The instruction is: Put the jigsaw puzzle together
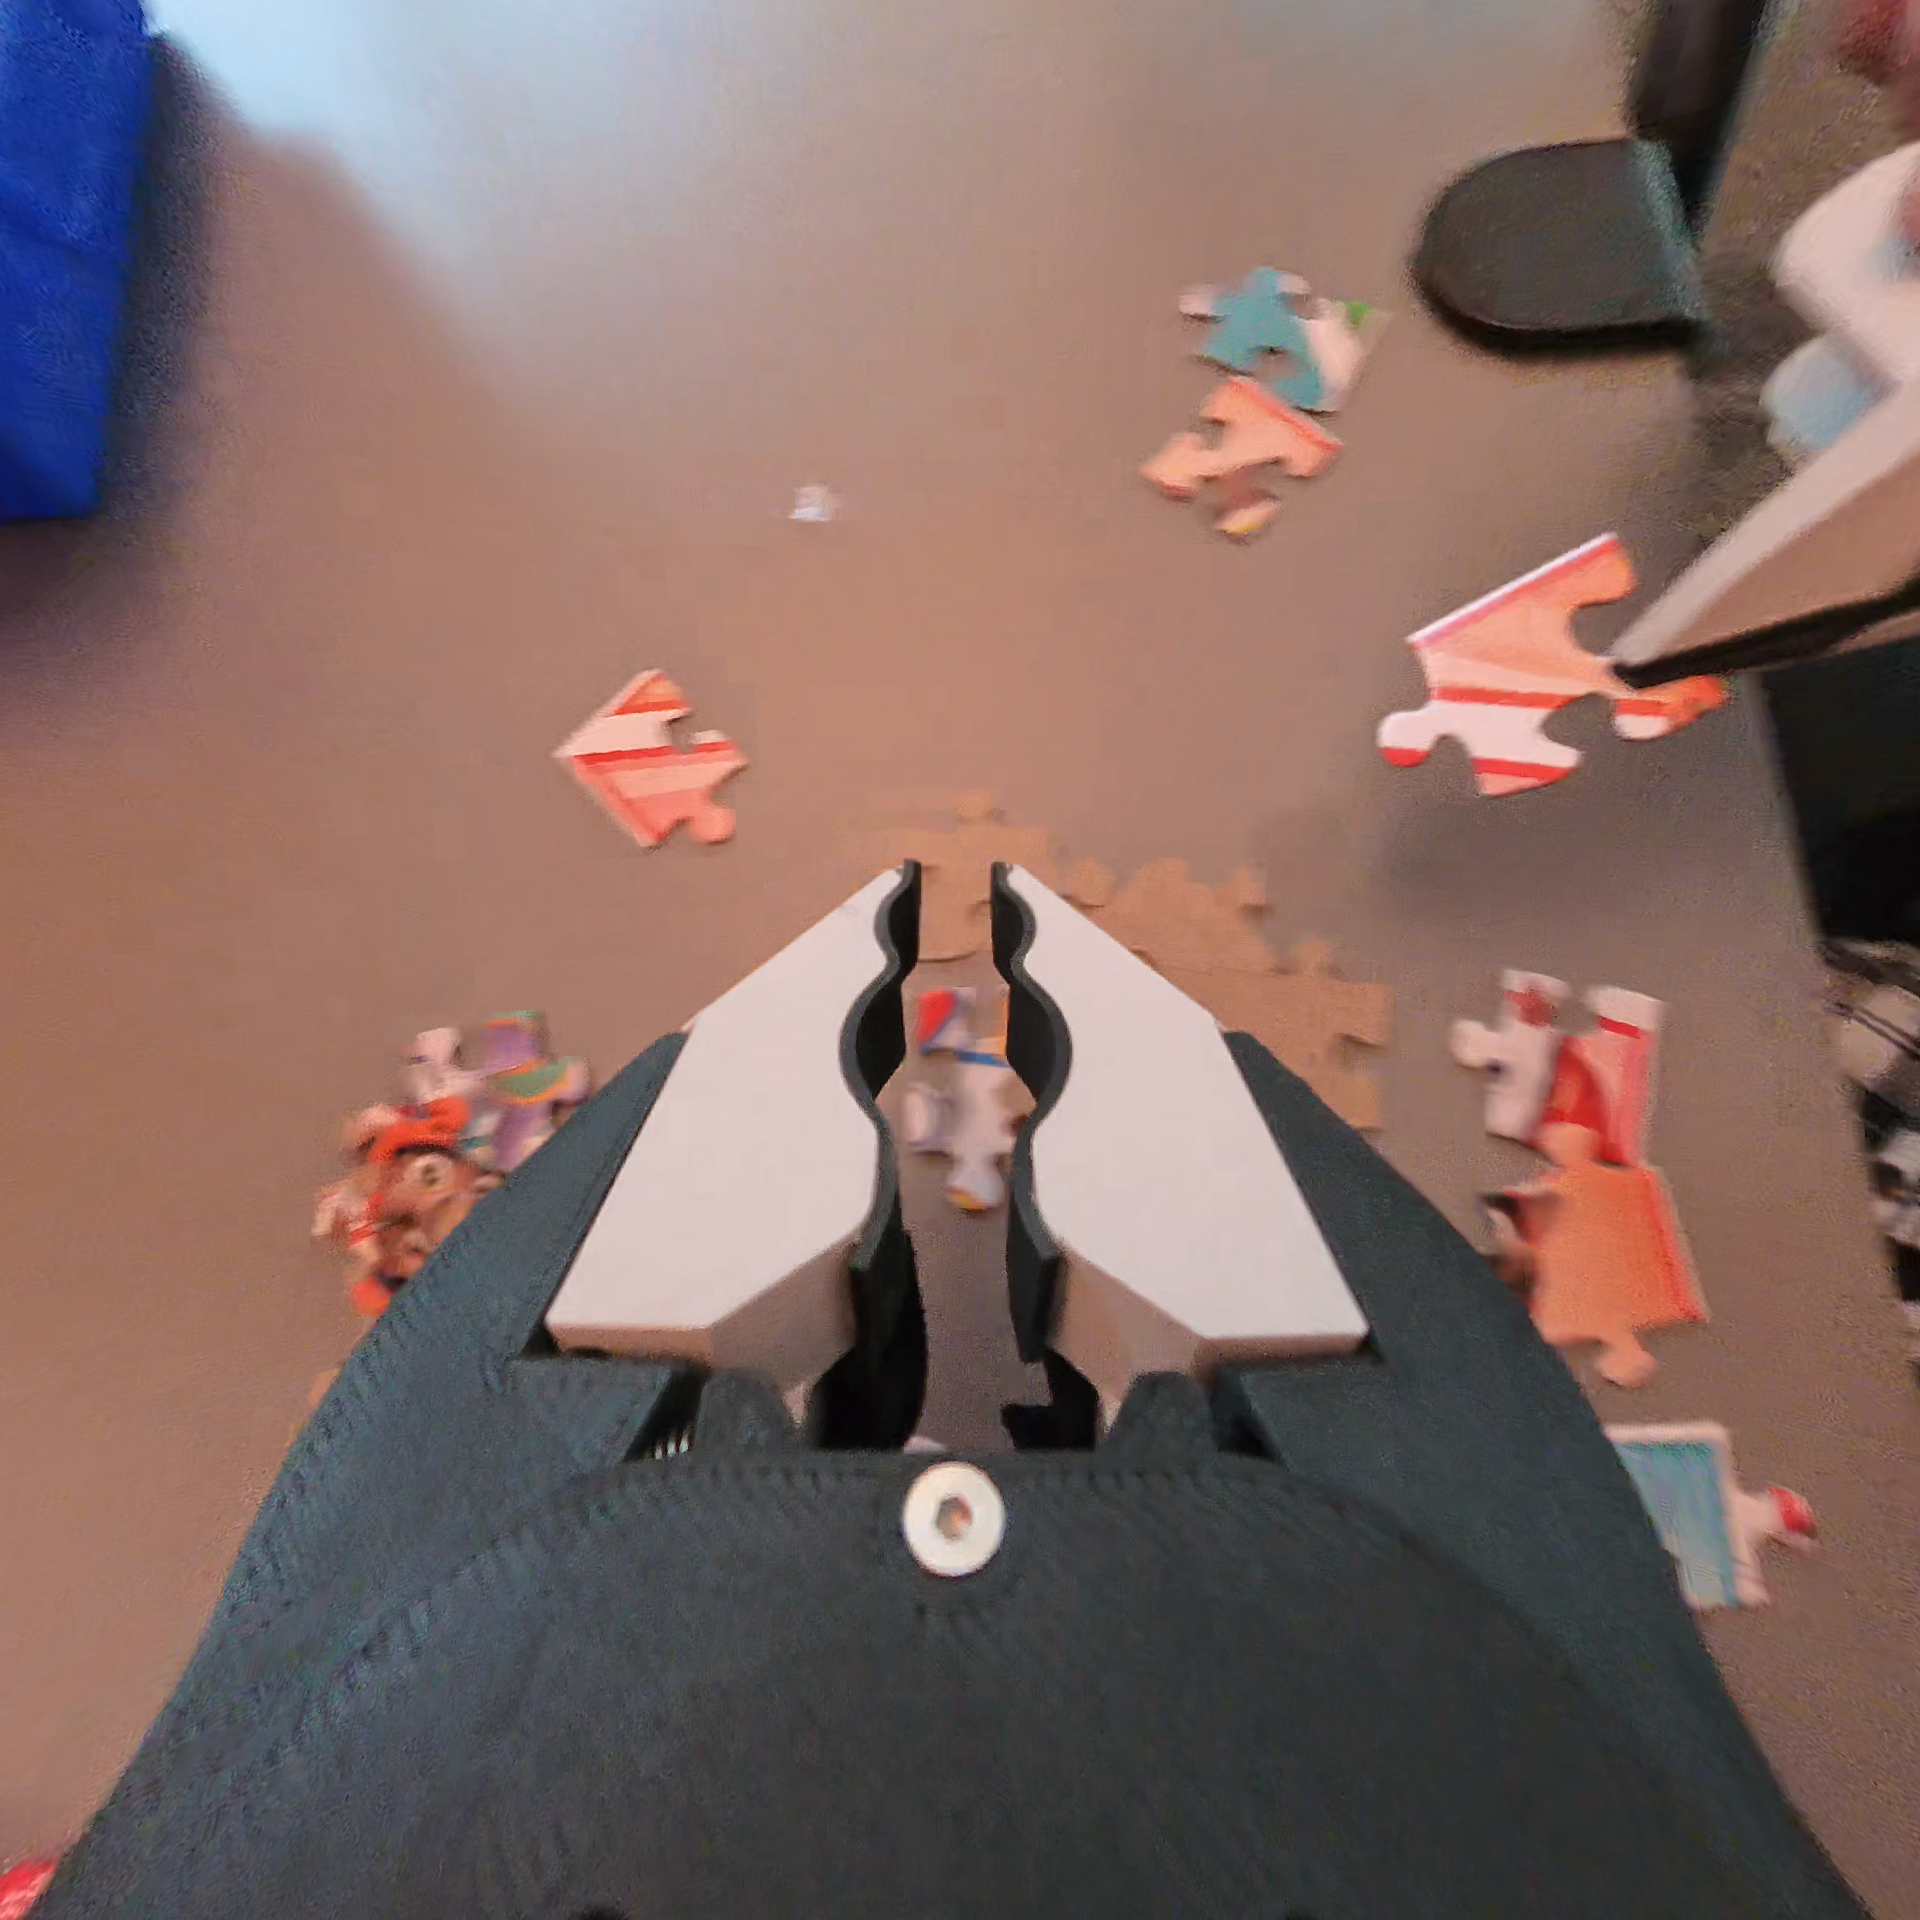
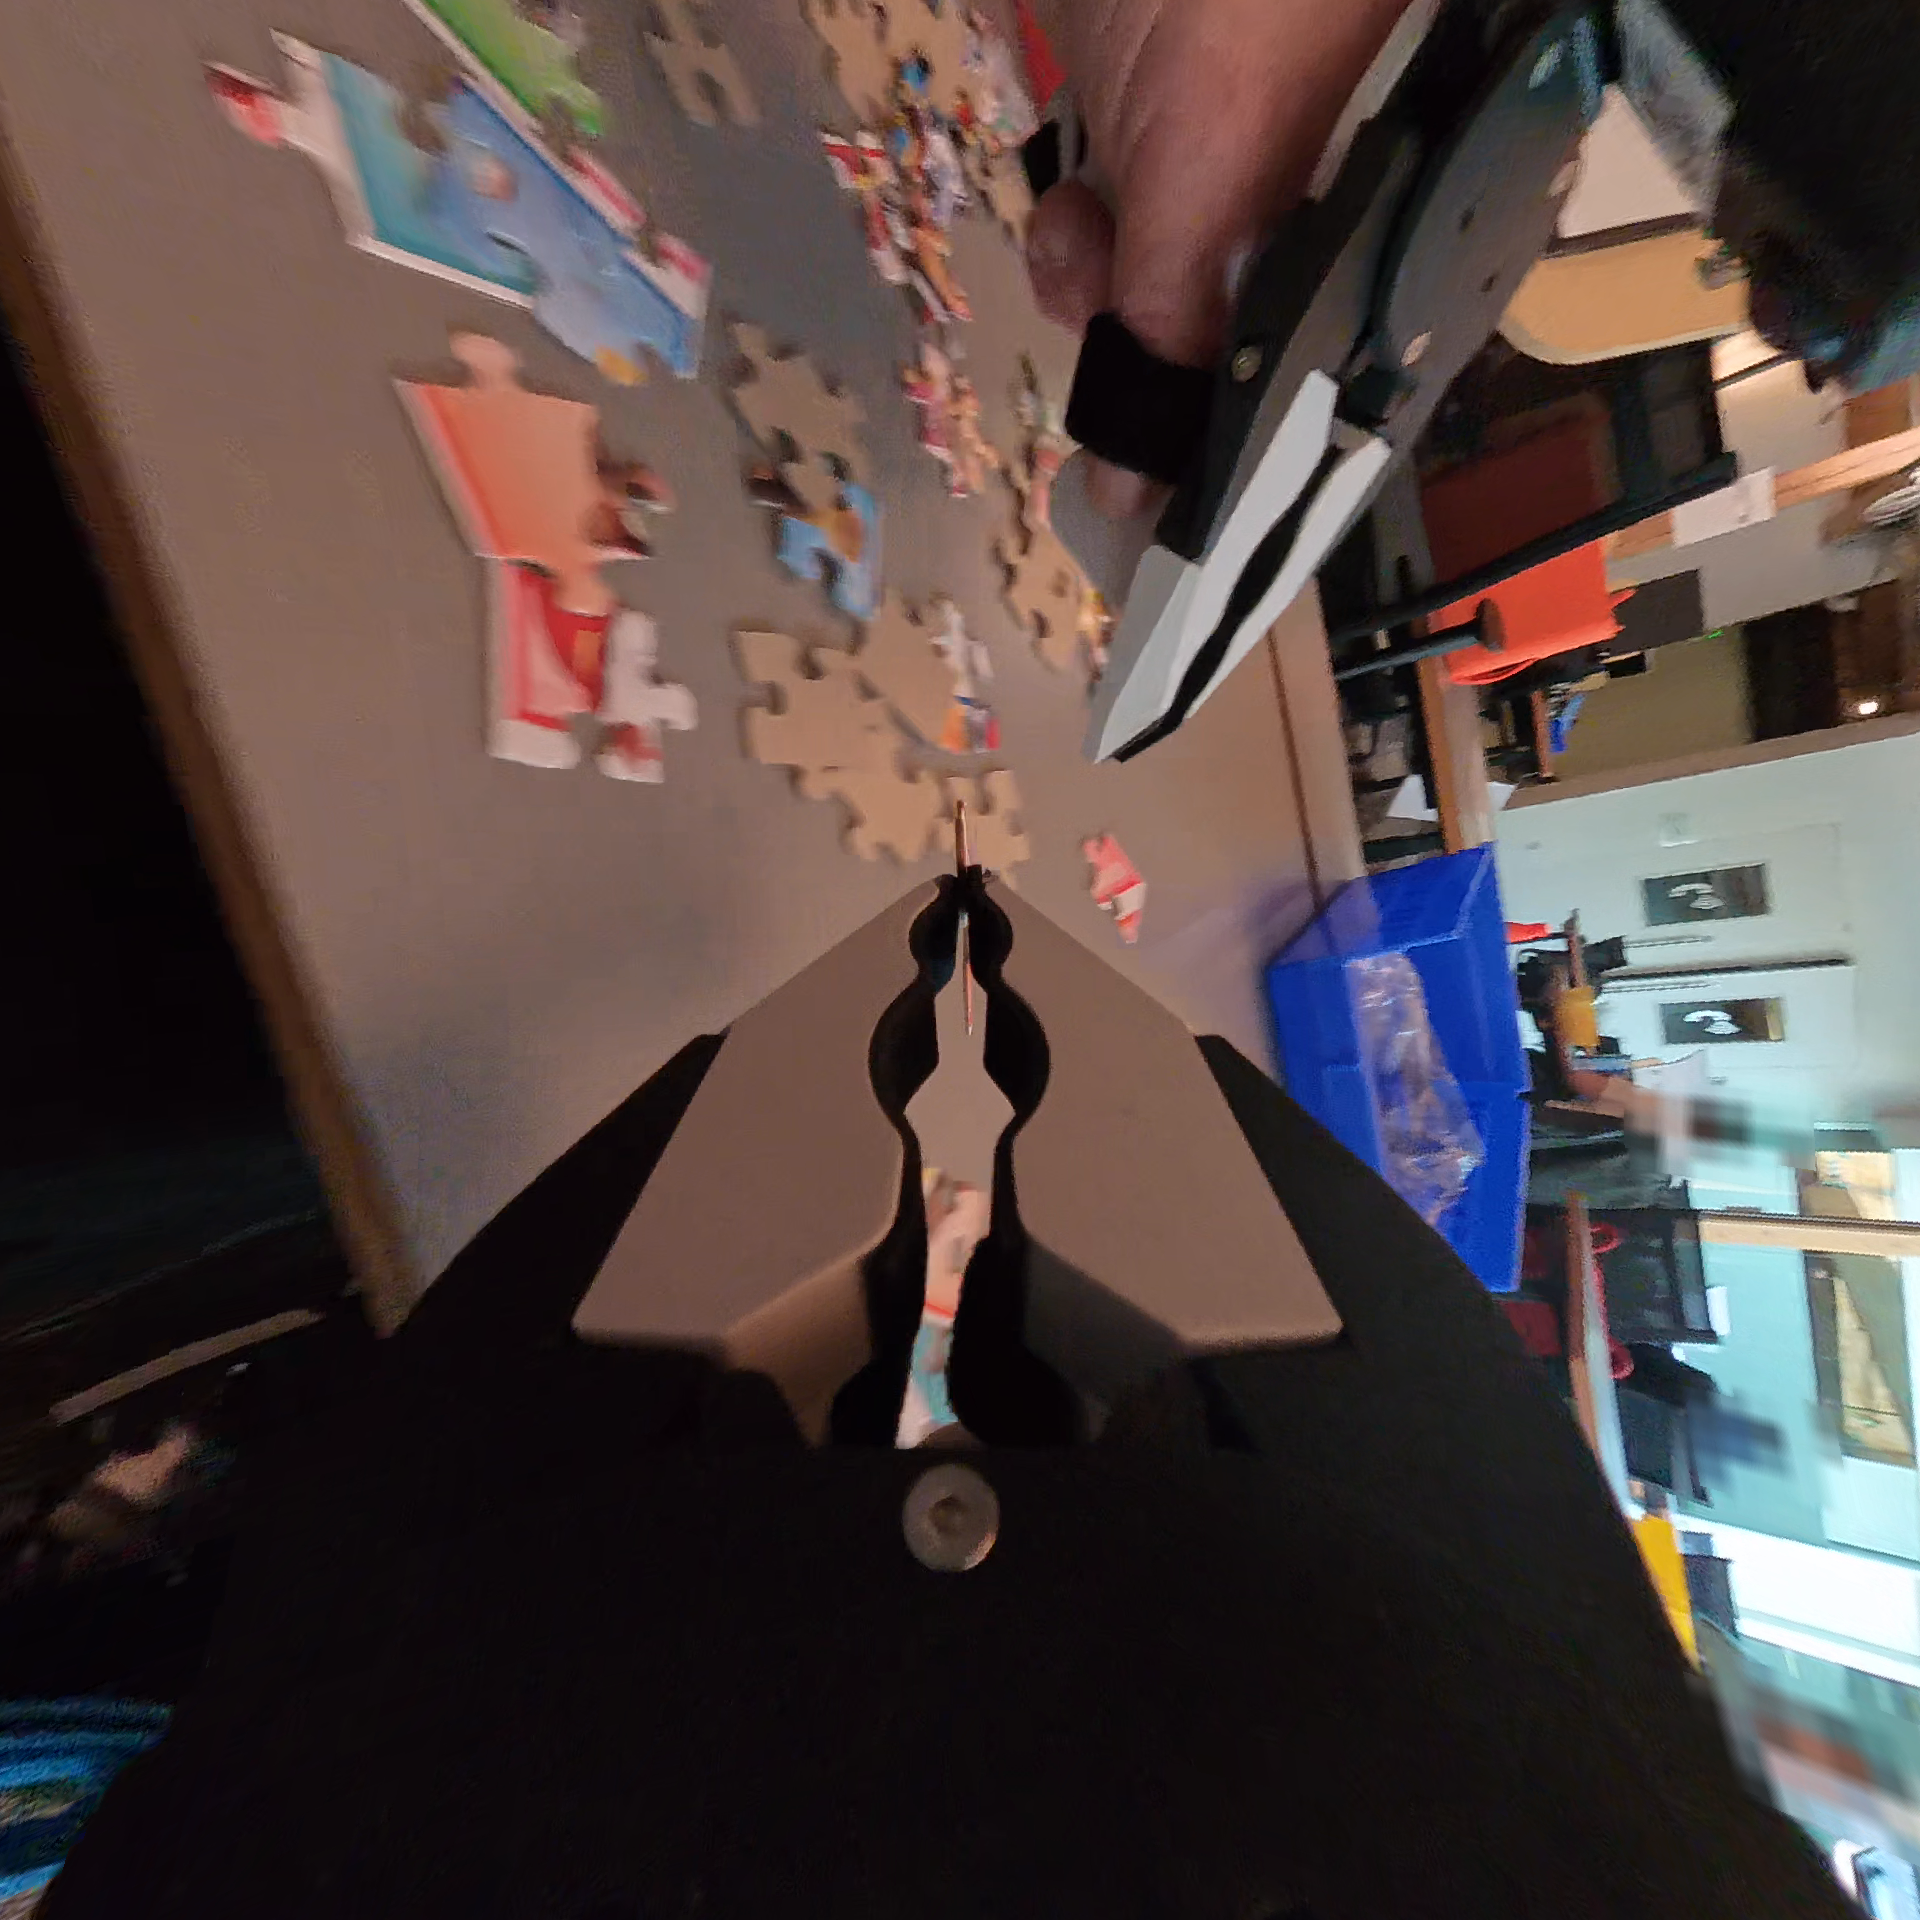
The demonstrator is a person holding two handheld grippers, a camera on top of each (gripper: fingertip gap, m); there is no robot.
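Puzzle was early-stage, mostly unassembled as far as the views showed.

Done so far: a few small joined clusters on the table (image 1: 623,364). The right wrist view showed a blue-and-white cluster (image 2: 520,218) near the table's edge and an orange/red cluster (image 2: 540,561) beside it. A run of face-down brown pieces (image 2: 862,727) sat linked in the middle; whether they were properly locked I couldn't tell through the blur.

Left to do: most of it. Loose singles lay scattered well apart: a striped red-white piece (image 1: 655,758) alone ahead of the left gripper, a teal piece (image 1: 1268,332) touching an orange piece (image 1: 1236,457) farther out, and a character-print group (image 1: 436,1143) at the lower left. The face-down pieces would likely need flipping before placement.

Right gripper (image 2: 964,883) was clamped on a single piece (image 2: 964,842), seen edge-on between its tips. The left wrist view showed the same one as a red-striped held piece (image 1: 1507,675), off the table and pinched at one tab. Judged as mid-carry, not yet placed.

Left gripper (image 1: 954,873) had its jaws slightly apart with nothing between them, hovering over the brown pieces and a small colourful piece (image 1: 961,1101).

A blue bin (image 2: 1403,1039) stood off the far end of the table.
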